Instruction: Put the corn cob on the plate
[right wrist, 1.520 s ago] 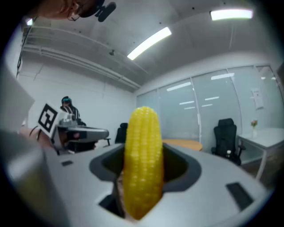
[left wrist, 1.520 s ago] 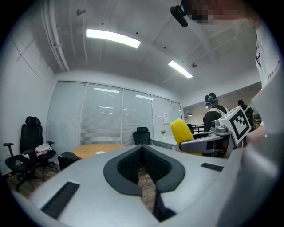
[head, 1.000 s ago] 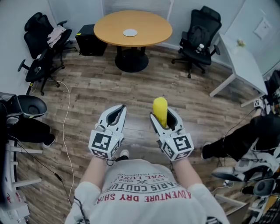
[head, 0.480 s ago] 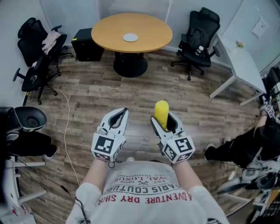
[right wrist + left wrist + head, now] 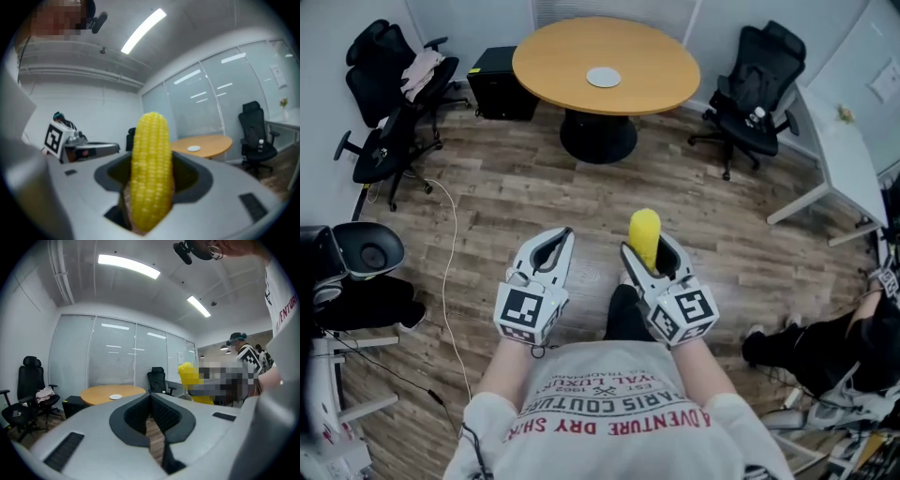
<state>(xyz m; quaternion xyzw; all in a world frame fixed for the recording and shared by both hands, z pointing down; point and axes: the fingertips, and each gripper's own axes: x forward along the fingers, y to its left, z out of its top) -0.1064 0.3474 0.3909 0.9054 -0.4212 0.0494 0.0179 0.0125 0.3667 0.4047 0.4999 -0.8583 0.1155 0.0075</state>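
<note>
The yellow corn cob stands upright between the jaws of my right gripper, which is shut on it; in the right gripper view the corn cob fills the middle. My left gripper is beside it at the same height, shut and holding nothing; its jaws meet in the left gripper view. The small white plate lies on the round wooden table far ahead, and the plate also shows small in the right gripper view. Both grippers are held over the wooden floor, well short of the table.
Black office chairs stand left and right of the round table. A white desk runs along the right. A black box sits by the table. A cable trails on the floor. Gear and dark objects crowd both sides near me.
The view has shifted toward the table, which now sits nearer and more to the right. Both grippers keep their pose, the corn still held.
</note>
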